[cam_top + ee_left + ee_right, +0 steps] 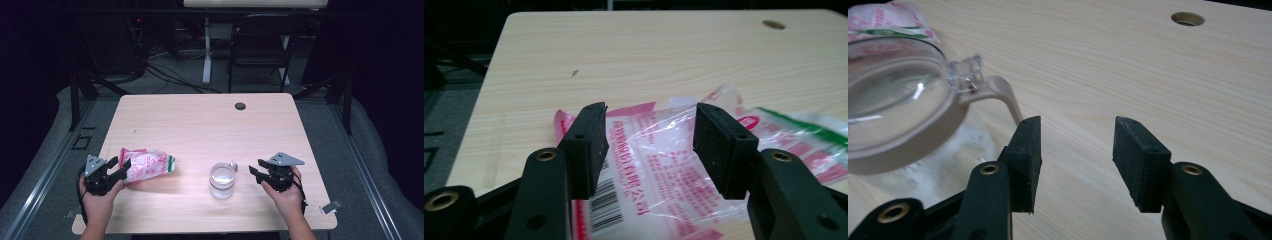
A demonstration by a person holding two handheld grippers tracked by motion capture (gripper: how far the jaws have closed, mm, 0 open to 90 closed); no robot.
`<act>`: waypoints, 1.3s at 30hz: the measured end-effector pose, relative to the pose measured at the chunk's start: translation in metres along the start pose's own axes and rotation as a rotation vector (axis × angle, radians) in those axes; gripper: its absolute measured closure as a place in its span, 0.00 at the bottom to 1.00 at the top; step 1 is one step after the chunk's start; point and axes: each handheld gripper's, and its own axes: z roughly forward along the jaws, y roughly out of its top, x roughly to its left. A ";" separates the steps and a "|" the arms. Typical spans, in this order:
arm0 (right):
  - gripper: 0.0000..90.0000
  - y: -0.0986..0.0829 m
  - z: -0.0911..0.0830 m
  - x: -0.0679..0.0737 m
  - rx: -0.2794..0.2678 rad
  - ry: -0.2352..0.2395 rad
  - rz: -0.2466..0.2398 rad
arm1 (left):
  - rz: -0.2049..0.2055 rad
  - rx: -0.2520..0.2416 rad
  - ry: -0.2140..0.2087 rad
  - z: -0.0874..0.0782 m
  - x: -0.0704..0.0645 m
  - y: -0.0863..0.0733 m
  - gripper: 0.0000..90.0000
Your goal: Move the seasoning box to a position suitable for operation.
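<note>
Lying crinkled, the clear pink-printed bag (664, 165) sits between the left gripper's (651, 150) parted jaws; the right gripper's (1077, 160) jaws gape empty.

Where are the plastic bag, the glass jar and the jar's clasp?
plastic bag (148, 165): high view, on its printed middle.
glass jar (222, 180): high view, on its clear lid.
clasp (998, 90): right gripper view, on its beige lever.

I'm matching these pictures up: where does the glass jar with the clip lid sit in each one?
High view: glass jar at lower centre, just left of the right gripper.
Left gripper view: not in it.
Right gripper view: jar at far left.
Shared landmark: the round hole near the table's far edge.
</note>
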 end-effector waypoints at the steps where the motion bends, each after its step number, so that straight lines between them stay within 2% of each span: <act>1: 0.63 0.004 -0.001 0.003 -0.007 0.018 -0.009 | 0.002 -0.003 -0.005 -0.002 -0.002 0.001 0.53; 6: 0.70 0.012 0.000 0.008 -0.026 0.040 -0.028 | 0.030 -0.022 -0.040 -0.008 -0.015 0.003 0.52; 7: 0.75 0.016 0.001 0.011 -0.041 0.051 -0.030 | 0.043 -0.032 -0.058 -0.011 -0.021 0.005 0.52; 8: 0.75 0.016 0.001 0.011 -0.041 0.051 -0.030 | 0.043 -0.032 -0.058 -0.011 -0.021 0.005 0.52; 11: 0.83 0.026 0.004 0.020 -0.075 0.080 -0.039 | 0.056 -0.036 -0.092 -0.013 -0.033 0.007 0.52; 13: 0.83 0.028 0.005 0.023 -0.085 0.088 -0.036 | 0.070 -0.038 -0.118 -0.014 -0.042 0.008 0.52; 14: 0.85 0.030 0.006 0.026 -0.082 0.096 -0.051 | 0.080 -0.033 -0.132 -0.014 -0.046 0.009 0.52; 15: 0.86 0.032 0.008 0.030 -0.087 0.101 -0.056 | 0.108 -0.017 -0.150 -0.013 -0.053 0.011 0.52; 16: 0.86 0.032 0.008 0.030 -0.087 0.101 -0.056 | 0.108 -0.017 -0.150 -0.013 -0.053 0.011 0.52; 17: 0.86 0.033 0.009 0.032 -0.088 0.104 -0.065 | 0.123 -0.002 -0.173 -0.012 -0.061 0.011 0.52; 18: 0.87 0.035 0.010 0.035 -0.085 0.106 -0.078 | 0.128 0.005 -0.207 -0.011 -0.066 0.012 0.59; 20: 0.88 0.036 0.011 0.039 -0.084 0.110 -0.089 | 0.134 0.018 -0.246 -0.010 -0.078 0.012 0.66; 27: 0.91 0.038 0.017 0.041 -0.074 0.111 -0.095 | 0.238 0.112 -0.336 0.002 -0.117 0.010 0.92; 29: 0.92 0.039 0.018 0.040 -0.074 0.113 -0.091 | 0.249 0.126 -0.365 0.005 -0.126 0.010 0.97; 32: 0.92 0.039 0.020 0.037 -0.072 0.122 -0.080 | 0.270 0.150 -0.409 0.011 -0.143 0.009 1.00; 36: 0.93 0.038 0.023 0.037 -0.056 0.129 -0.081 | 0.311 0.174 -0.424 0.017 -0.161 0.007 1.00; 39: 0.93 0.038 0.023 0.038 -0.057 0.134 -0.085 | 0.326 0.191 -0.442 0.021 -0.170 0.005 1.00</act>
